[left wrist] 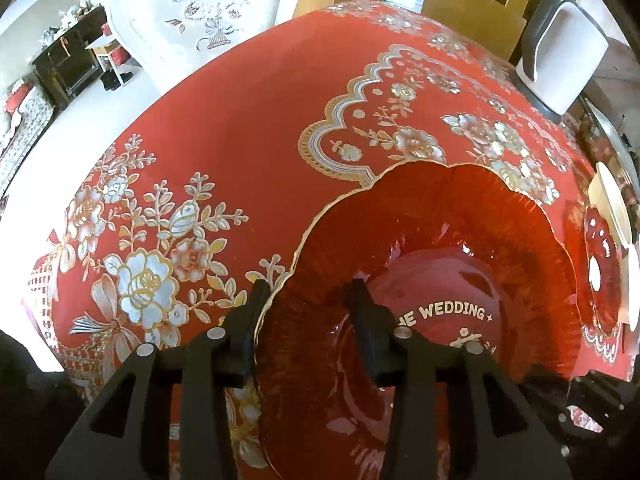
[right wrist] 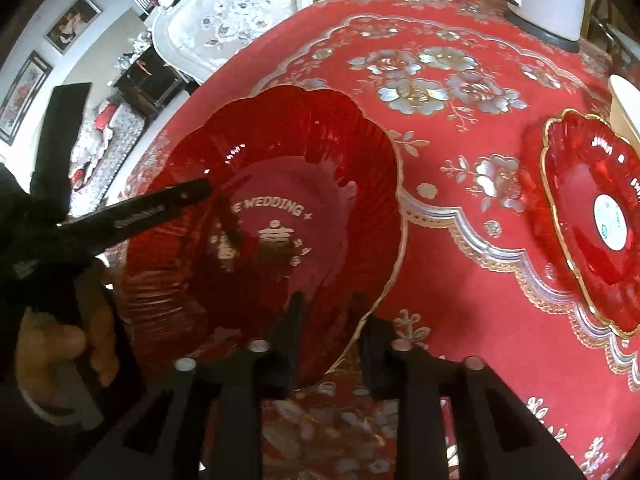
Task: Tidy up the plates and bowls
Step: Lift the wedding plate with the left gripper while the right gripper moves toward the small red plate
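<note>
On the table (left wrist: pixel 248 92), under its red flowered cloth (right wrist: pixel 460 240), we are seeing a big red plate (left wrist: pixel 440 216) with a scalloped gold rim. We are straddling that rim from two sides: the left gripper (left wrist: pixel 308 292) has one finger outside and one inside, and the right gripper (right wrist: pixel 328 304) likewise. Both are sitting apart; we cannot tell whether either is pinching the rim. A smaller red plate (right wrist: pixel 592 224) is lying well apart, to the right.
</note>
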A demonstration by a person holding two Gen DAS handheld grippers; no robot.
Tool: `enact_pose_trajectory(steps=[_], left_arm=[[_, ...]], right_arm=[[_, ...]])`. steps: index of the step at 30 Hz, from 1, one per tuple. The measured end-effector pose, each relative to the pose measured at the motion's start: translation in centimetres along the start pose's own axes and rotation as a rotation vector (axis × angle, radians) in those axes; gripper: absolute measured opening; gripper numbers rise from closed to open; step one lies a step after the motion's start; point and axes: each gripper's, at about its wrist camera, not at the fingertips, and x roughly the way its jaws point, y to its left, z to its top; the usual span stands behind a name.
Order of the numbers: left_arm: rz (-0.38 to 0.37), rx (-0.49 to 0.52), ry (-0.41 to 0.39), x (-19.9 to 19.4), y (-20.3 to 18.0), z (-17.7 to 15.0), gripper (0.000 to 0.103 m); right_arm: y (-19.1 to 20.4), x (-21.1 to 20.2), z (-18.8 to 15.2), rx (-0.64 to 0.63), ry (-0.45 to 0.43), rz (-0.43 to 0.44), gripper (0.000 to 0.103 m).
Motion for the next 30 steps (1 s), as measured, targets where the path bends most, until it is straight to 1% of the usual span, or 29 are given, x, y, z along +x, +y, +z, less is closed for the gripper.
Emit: enact_pose_trajectory(steps=[2,4,6,7,8,10,12,14,16,18,20,23,30], left_arm=[[0.017,0.013,-0.006,-0.1,-0.2,0.0,0.041],[0.037,0.028,-0.012,-0.3,-0.4,0.0,0.042],[0.050,0.033,-0.027,-0.8,-0.5,0.3,0.049],[0.057,0.034,-0.037,-1.2,-0.6,0.4,0.058],[0.063,0.035,-0.051,-1.5,-0.7,0.5,0.061],[0.077,0.044,-0.088,-2.6,-0.9,0.8,0.061],[0.090,0.053,-0.107,-3.5,-1.3,1.2,0.062],[0.109,0.067,-0.126,-4.5,-1.8,1.6,0.067],[0.109,0.079,-0.146,-5.5,-2.2,1.9,0.072],[0.099,0.088,-0.172,-6.7,-3.0,2.2,0.073],[0.077,0.096,-0.185,-7.5,-3.9,2.5,0.073],[0.044,0.119,-0.204,-8.7,-5.8,3.0,0.075],[-0.042,0.222,-0.243,-10.0,-12.3,3.4,0.076]], right_arm=[[-0.1,-0.8,-0.1,0.002,-0.026,-0.010,0.053],[-0.6,-1.4,0.1,0.016,-0.042,-0.016,0.056],[-1.3,-2.1,0.5,0.029,-0.052,-0.017,0.056],[-1.5,-2.4,0.5,0.030,-0.057,-0.022,0.056],[-1.8,-2.8,0.3,0.027,-0.064,-0.030,0.056],[-2.1,-3.2,0.2,0.030,-0.073,-0.042,0.056],[-2.4,-3.8,0.1,0.038,-0.083,-0.042,0.056],[-2.6,-4.4,0.1,0.037,-0.092,-0.047,0.056],[-2.8,-5.3,0.1,0.030,-0.108,-0.057,0.057],[-3.1,-6.0,0.3,0.035,-0.128,-0.066,0.058],[-3.5,-6.9,0.3,0.049,-0.149,-0.074,0.061],[-4.6,-8.5,0.5,0.075,-0.185,-0.085,0.063],[-7.9,-11.4,0.2,0.152,-0.240,-0.137,0.064]])
